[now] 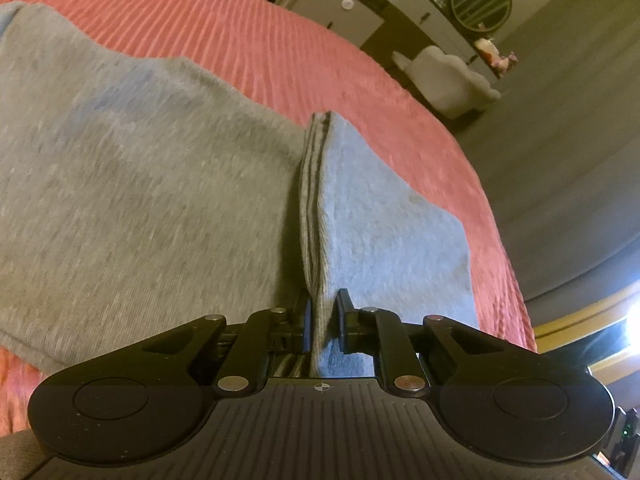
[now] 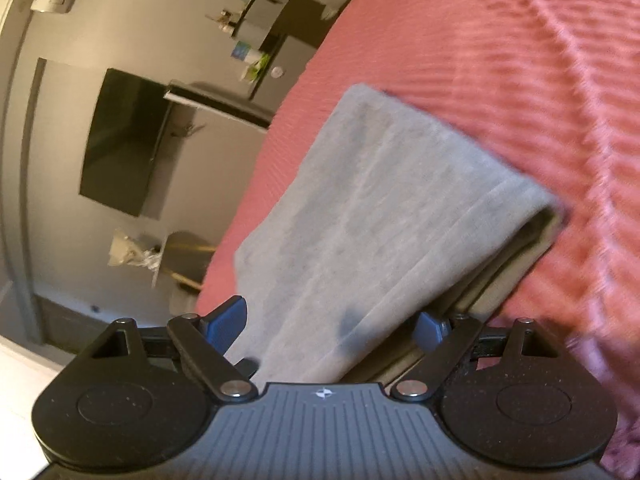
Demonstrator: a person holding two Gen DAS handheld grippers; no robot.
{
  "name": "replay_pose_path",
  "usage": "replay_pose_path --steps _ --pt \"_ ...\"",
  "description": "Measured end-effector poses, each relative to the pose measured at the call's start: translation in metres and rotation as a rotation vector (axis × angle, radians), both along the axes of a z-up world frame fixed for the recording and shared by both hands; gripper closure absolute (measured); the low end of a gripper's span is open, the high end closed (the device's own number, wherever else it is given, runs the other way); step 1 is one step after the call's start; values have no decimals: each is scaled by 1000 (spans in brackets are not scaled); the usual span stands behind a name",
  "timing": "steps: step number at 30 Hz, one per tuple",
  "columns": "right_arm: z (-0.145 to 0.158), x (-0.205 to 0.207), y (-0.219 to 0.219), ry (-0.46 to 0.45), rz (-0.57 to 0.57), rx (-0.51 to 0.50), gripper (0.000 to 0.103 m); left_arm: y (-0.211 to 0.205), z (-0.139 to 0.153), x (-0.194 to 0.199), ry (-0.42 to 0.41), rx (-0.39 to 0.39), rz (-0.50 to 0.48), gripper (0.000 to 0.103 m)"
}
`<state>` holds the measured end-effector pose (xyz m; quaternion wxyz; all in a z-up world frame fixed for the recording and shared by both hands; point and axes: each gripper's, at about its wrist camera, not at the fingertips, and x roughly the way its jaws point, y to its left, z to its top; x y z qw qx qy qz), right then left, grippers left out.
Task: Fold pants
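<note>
The grey pants (image 1: 140, 184) lie on a pink ribbed bedspread (image 1: 280, 52). In the left wrist view, my left gripper (image 1: 323, 320) is shut on a layered hem edge of the pants, which stands up between the fingers. In the right wrist view, the pants (image 2: 360, 220) run away from my right gripper (image 2: 328, 332) as a folded stack with layered edges at the right. The blue-padded fingers (image 2: 228, 320) stand wide apart on either side of the cloth, not pinching it.
The bedspread (image 2: 500, 60) covers the bed, whose edge curves past the pants. Beyond it are a grey floor (image 1: 560, 140), a white chair (image 1: 448, 80), a dresser with bottles and a round mirror (image 1: 480, 0), and a dark wall screen (image 2: 120, 140).
</note>
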<state>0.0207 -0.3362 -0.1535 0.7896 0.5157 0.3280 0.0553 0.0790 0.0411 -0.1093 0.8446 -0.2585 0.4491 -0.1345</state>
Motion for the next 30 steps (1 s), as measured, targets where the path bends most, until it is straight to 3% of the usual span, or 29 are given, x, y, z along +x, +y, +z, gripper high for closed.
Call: replay_pose_path --steps 7,10,14,16,18,21,26,30 --pt "10 -12 -10 21 -16 -62 17 7 2 -4 3 64 27 89" --pt "7 -17 -16 35 -47 -65 17 12 -3 -1 29 52 50 89" --pt "8 -19 -14 34 -40 -99 17 -2 1 -4 -4 155 15 89" --pt "12 -18 -12 8 -30 -127 17 -6 1 -2 16 192 6 79" --pt "11 -16 -16 14 -35 -120 17 2 2 0 27 172 41 67" --pt "8 -18 -18 35 -54 -102 17 18 14 4 -30 113 98 66" --pt "13 -21 -11 13 -18 -153 17 6 40 37 -143 168 63 51" --pt "27 -28 -7 -41 26 -180 17 -23 35 74 -138 230 -23 54"
